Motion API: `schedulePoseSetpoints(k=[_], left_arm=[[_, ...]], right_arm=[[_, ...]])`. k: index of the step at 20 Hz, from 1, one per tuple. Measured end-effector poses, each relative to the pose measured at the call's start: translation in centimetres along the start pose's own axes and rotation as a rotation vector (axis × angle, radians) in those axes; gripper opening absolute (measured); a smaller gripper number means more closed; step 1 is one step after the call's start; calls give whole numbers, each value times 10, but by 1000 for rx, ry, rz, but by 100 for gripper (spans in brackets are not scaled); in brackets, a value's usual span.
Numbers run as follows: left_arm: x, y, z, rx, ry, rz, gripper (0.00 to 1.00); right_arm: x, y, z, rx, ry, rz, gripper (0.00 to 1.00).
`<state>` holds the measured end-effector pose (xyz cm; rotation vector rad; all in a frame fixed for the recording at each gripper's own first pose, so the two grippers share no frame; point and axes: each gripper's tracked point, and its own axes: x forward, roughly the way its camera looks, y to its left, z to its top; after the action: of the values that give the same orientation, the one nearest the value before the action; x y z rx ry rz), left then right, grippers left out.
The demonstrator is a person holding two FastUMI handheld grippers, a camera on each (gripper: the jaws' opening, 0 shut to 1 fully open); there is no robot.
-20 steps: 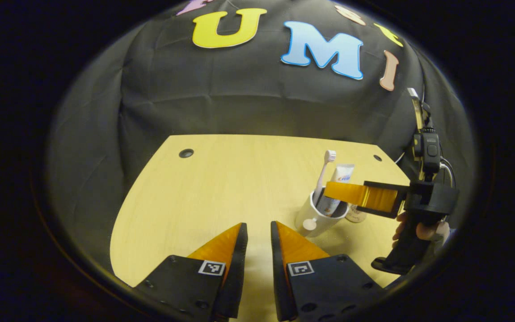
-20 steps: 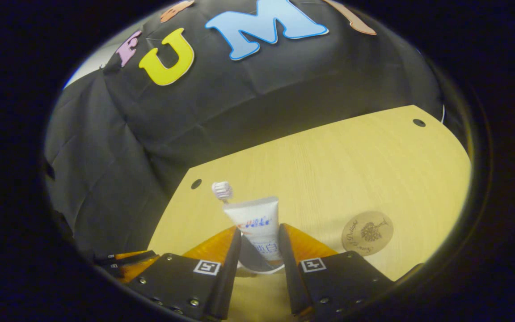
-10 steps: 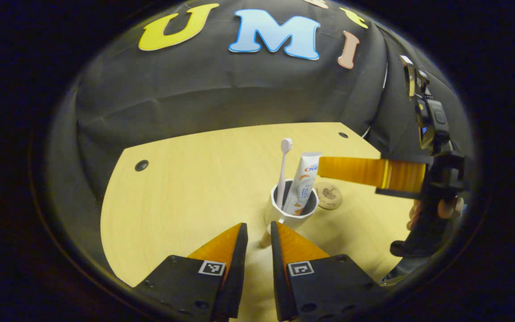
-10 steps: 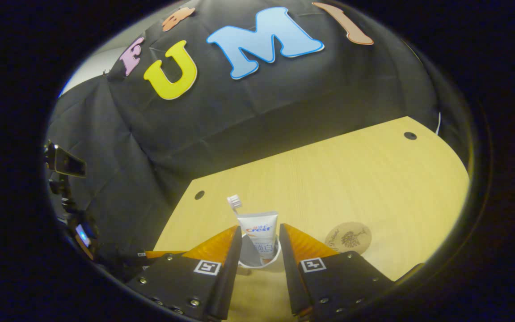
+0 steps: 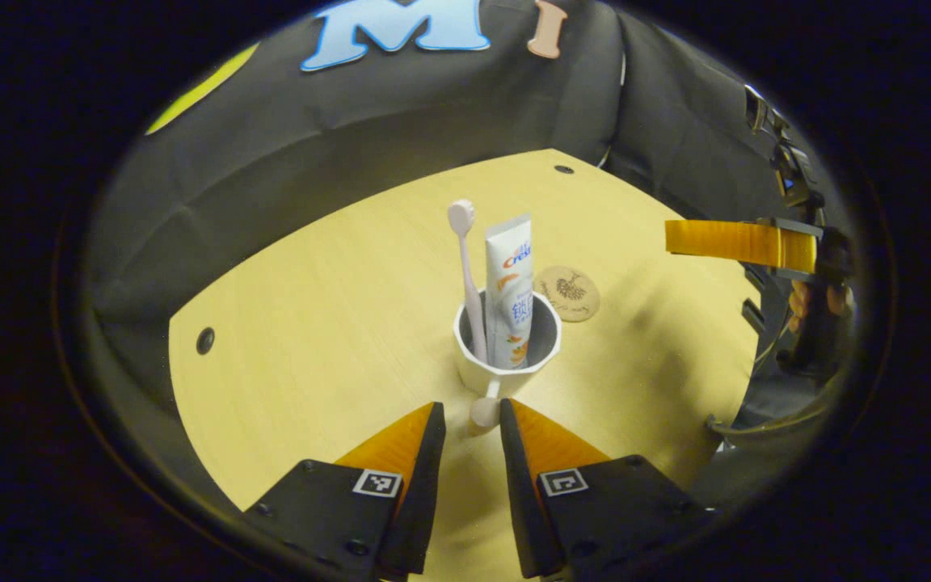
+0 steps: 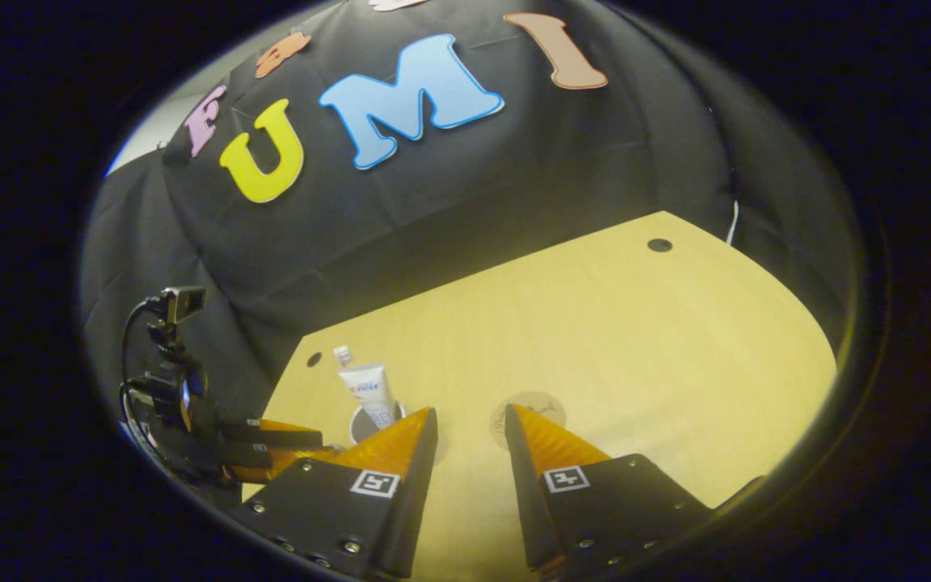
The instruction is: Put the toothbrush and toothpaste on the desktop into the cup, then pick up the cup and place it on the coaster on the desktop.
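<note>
Left gripper point(image 5: 472, 416): fingers parted, nothing held, the knobbed handle of the white cup point(image 5: 506, 343) just ahead of the gap between the tips; the cup stands upright on the wooden desktop point(image 5: 312, 323) with the toothbrush point(image 5: 465, 267), head up, and the toothpaste tube point(image 5: 510, 291) standing in it, and the round coaster point(image 5: 566, 293) lies flat just beyond the cup to the gripper's right, unoccupied. Right gripper point(image 6: 469, 420): fingers parted, nothing between them, raised over the desktop with the coaster point(image 6: 534, 402) partly hidden behind its right fingertip and the cup point(image 6: 368, 420), toothpaste tube point(image 6: 368, 388) showing above it, just off its left fingertip. The right gripper is also seen from the left gripper view at far right point(image 5: 676, 238), held by a hand point(image 5: 813, 299); the left gripper is seen from the right gripper view at lower left point(image 6: 304, 440), pointing at the cup.
</note>
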<state>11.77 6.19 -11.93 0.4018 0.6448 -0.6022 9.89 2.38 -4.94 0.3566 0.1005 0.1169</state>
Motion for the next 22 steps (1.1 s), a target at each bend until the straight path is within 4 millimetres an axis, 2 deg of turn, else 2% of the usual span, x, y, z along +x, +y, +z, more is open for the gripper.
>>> schedulePoseSetpoints(k=[1,3,4,5,6,8,9,10,11,13,14,15,21,22], left_arm=[[1,0,0,36,25,-7,53],[10,-1,6,97,59,-17,43],[15,-2,9,120,67,-22,47],[18,-3,10,133,78,-30,43],[21,-5,11,137,83,-40,43],[25,-7,14,126,86,-46,51],[27,-6,15,112,92,-45,51],[27,-5,8,99,112,-40,60],[27,-3,5,84,123,-41,55],[26,-1,4,64,129,-48,56],[28,-2,1,63,137,-49,60],[29,-1,1,62,142,-53,55],[42,-8,7,84,185,-82,55],[43,-11,6,84,199,-89,55]], right_arm=[[-4,-7,-4,12,4,-16,50],[-9,-20,-8,35,3,-42,50],[-12,-25,-10,45,3,-51,50],[-15,-29,-12,55,2,-61,50],[-16,-33,-13,65,3,-67,50],[-18,-39,-14,84,2,-79,50],[-17,-41,-15,91,2,-83,50],[-18,-43,-14,96,-1,-88,50],[-18,-46,-14,99,-3,-92,50],[-19,-54,-16,106,-1,-105,50],[-20,-56,-17,114,0,-111,50],[-19,-59,-18,124,4,-116,50],[-20,-67,-28,156,22,-136,50],[-20,-68,-29,160,23,-139,46]])
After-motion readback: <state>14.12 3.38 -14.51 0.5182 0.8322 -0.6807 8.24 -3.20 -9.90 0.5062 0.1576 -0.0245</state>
